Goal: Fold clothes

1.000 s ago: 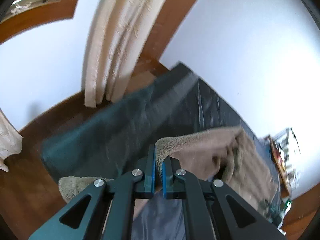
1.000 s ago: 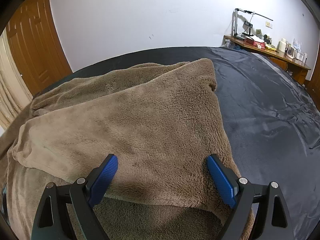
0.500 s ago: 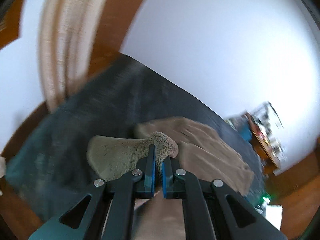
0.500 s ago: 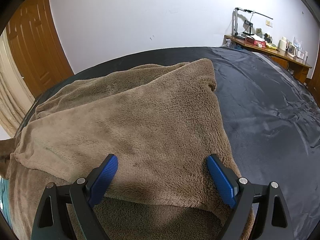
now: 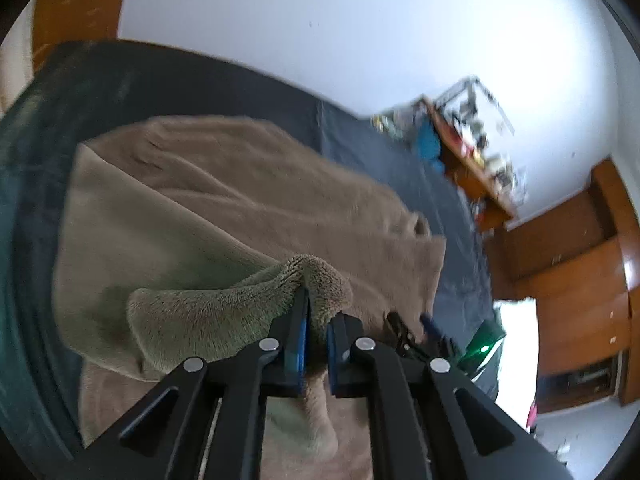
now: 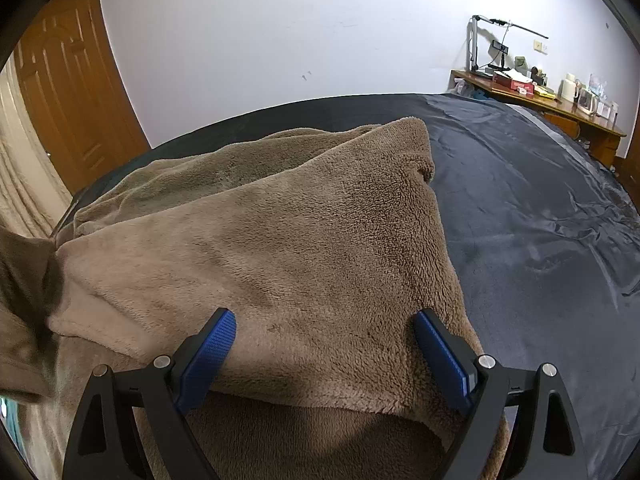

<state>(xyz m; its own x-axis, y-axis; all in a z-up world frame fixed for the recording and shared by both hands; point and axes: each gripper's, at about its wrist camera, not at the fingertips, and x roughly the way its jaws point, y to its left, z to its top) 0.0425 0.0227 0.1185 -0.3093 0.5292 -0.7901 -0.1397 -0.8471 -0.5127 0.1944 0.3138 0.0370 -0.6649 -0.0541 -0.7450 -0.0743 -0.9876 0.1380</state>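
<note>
Left gripper (image 5: 314, 344): my blue ribbed pads pinched a plush fold of the brown fleece garment (image 6: 320, 248), heaped on the glossy black sheet (image 6: 540, 208). Right gripper (image 6: 324, 354): spread wide over it.

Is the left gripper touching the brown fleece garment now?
Touching. In the left wrist view, the left gripper is shut on a raised fold of the brown fleece garment.

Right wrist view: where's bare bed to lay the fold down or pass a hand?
Free: the dark sheet right of the brown fleece, running to the desk, and a narrow strip between the fleece and the white wall. Crowded: the left side, where fleece piles up and the left hand-held gripper is pinching a raised corner.
</note>
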